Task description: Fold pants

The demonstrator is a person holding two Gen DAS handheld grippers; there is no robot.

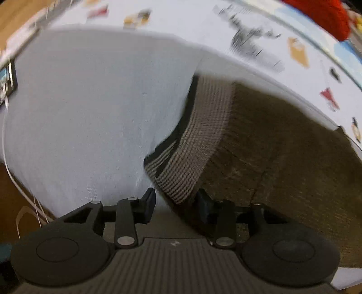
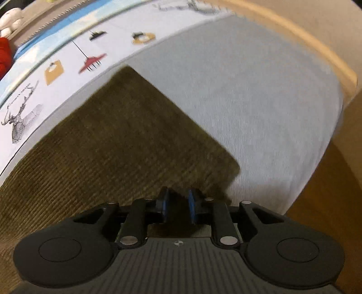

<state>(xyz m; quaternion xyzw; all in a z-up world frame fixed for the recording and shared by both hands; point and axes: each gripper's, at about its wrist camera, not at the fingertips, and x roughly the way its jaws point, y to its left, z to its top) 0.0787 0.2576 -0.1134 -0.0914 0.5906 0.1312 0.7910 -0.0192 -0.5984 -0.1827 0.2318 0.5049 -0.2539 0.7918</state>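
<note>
Olive-brown corduroy pants (image 1: 282, 144) lie on a white sheet (image 1: 90, 113). Their ribbed waistband (image 1: 194, 144) points toward my left gripper (image 1: 177, 203), which is open with the waistband's near corner between its jaws. In the right wrist view the pants (image 2: 117, 140) spread from the lower left, ending in a straight edge. My right gripper (image 2: 177, 203) stands over the near edge with a narrow gap between its blue pads (image 2: 166, 207); whether cloth is pinched there is unclear.
A printed cloth with deer and kite pictures (image 1: 260, 40) runs along the far side, also in the right wrist view (image 2: 56, 70). A red item (image 1: 325, 15) lies at the far right. Wooden floor (image 2: 321, 203) shows past the sheet's edge.
</note>
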